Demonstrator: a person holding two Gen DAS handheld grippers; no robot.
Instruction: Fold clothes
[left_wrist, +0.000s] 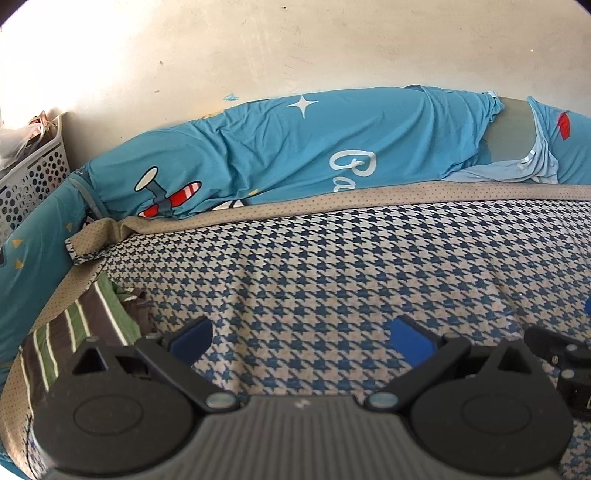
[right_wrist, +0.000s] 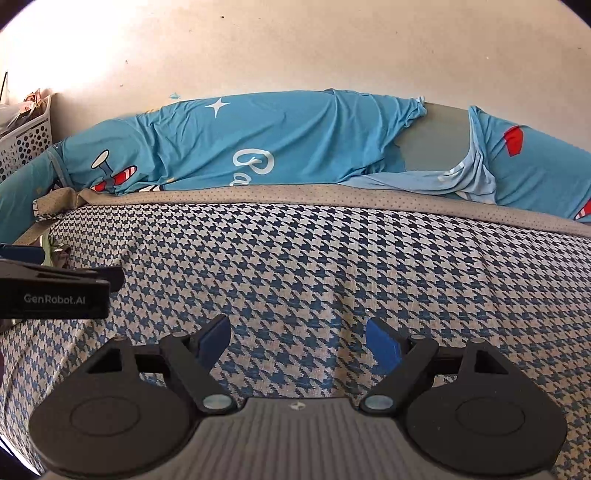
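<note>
Both claws, left claw (left_wrist: 301, 341) & right claw (right_wrist: 299, 341), gape wide, holding nothing, over the houndstooth bed cover (right_wrist: 332, 266). Striped garment (left_wrist: 74, 332) lies bunched left of my left claw. I'd pinch an edge, not the cover beneath.

Two grippers are seen: the left gripper (left_wrist: 301, 341) and the right gripper (right_wrist: 298, 341), each with two blue fingertips (left_wrist: 410, 341). One houndstooth cloth (left_wrist: 332, 266) is counted, one striped garment (left_wrist: 77, 332) at lower left, and one white perforated basket (left_wrist: 33, 177) at upper left.
</note>
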